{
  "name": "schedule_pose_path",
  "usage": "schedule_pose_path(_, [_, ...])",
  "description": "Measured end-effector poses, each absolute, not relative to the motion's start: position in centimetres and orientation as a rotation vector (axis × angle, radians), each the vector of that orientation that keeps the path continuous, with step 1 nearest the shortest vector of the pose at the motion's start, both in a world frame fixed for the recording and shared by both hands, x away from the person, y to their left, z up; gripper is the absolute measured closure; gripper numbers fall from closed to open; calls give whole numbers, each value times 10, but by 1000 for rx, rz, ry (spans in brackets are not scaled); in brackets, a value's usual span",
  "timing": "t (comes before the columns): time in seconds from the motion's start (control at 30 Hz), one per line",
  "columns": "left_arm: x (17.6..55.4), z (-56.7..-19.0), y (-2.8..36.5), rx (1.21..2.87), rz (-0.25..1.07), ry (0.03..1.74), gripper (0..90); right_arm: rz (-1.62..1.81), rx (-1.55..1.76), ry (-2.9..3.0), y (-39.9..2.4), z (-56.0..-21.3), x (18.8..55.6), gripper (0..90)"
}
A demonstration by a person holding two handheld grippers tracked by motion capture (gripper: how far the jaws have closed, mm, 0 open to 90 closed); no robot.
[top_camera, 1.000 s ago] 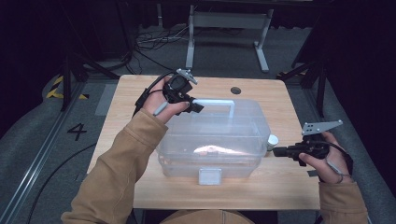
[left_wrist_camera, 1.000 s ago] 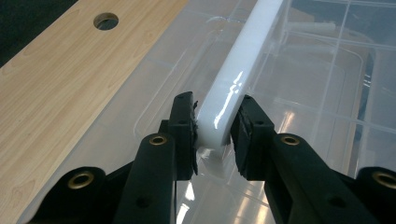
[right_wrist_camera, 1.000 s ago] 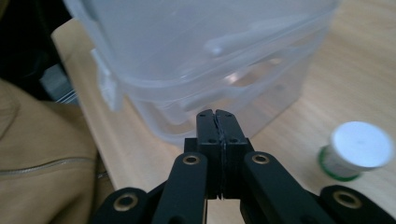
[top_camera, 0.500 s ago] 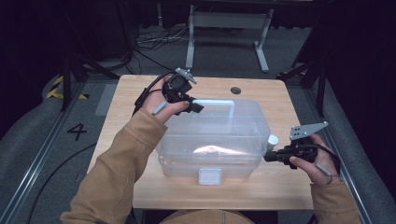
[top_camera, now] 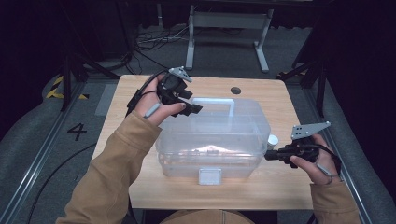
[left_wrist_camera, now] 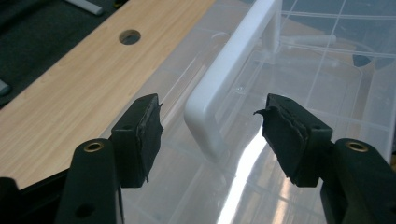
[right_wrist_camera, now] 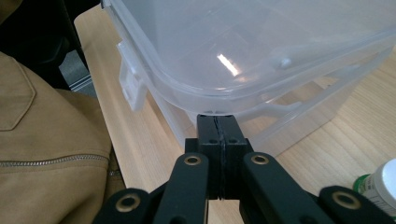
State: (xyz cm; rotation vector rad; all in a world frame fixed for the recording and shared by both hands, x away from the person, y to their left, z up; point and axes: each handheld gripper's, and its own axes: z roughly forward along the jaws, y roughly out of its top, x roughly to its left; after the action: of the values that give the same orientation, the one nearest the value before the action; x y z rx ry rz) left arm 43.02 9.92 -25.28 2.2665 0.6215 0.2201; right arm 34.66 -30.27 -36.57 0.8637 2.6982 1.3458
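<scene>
Moved: left tongs [left_wrist_camera: 212, 133] just opened around white handle [left_wrist_camera: 233, 65], not gripping.
Right tongs [right_wrist_camera: 222, 128]: fully closed, empty, at bin [top_camera: 215, 135] rim nearest desk [top_camera: 140, 88] right edge.

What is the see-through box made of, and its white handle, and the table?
The box looks like clear, glossy plastic: you can see through it and light glints off its lid. Its handle seems to be smooth white plastic, solid and slightly shiny. The table looks like pale wood, or a wood-look top, with fine grain lines and a dull finish.
</scene>
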Motion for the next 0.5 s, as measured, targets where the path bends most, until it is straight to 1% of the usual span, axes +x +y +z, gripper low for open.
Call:
schedule_pose_path(0.17, [418, -242, 112, 2221, 256, 629, 380, 1377, 865, 2661, -304, -360, 347, 900])
schedule_pose_path(0.23, [408, -237, 120, 2191, 282, 627, 395, 1393, 867, 2644, -304, -358, 347, 900])
schedule_pose_path(0.37, [398, -233, 126, 2158, 287, 622, 427, 1410, 879, 2613, -305, -354, 348, 900])
schedule_pose_path(0.4, [391, -231, 130, 2137, 293, 617, 449, 1426, 882, 2590, -305, -351, 348, 900])
schedule_pose_path(0.5, [380, -227, 136, 2112, 294, 610, 478, 1435, 883, 2573, -305, -348, 350, 900])
